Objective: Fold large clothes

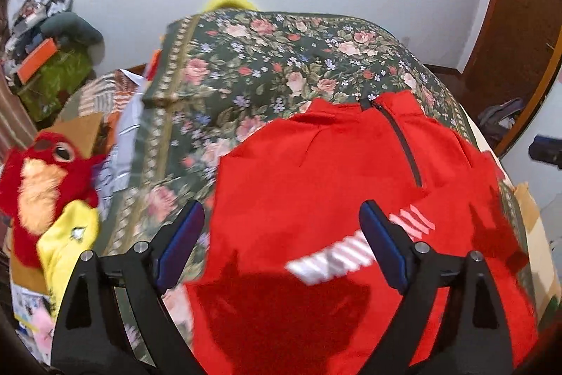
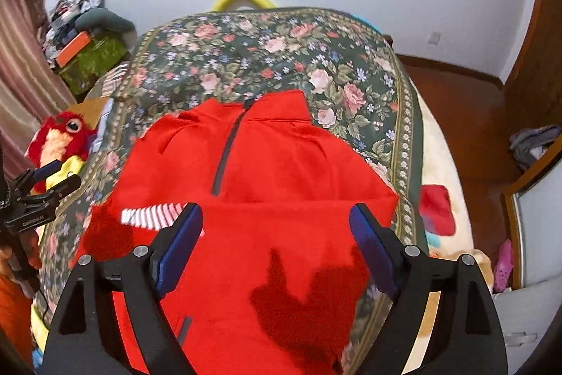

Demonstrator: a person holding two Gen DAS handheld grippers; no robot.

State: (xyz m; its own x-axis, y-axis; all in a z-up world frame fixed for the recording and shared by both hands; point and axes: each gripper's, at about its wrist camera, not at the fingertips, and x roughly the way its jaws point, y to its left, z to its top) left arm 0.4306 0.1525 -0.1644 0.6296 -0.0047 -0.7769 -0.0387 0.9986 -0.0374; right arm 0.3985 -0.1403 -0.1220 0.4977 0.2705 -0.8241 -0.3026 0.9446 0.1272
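left wrist view: red fleece pullover with a dark half-zip [image 1: 316,164], partly folded on the floral bedspread [image 1: 267,58].
soft, light, likely to sag; best pinched at hem corners. left claw [image 1: 281,234] and right claw [image 2: 275,234] both wide, empty.

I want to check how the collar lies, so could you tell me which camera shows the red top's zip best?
The right wrist view: the zip runs near the middle of the red top, sharp and unobstructed. The left wrist view shows the zip whole too, but off to the right.
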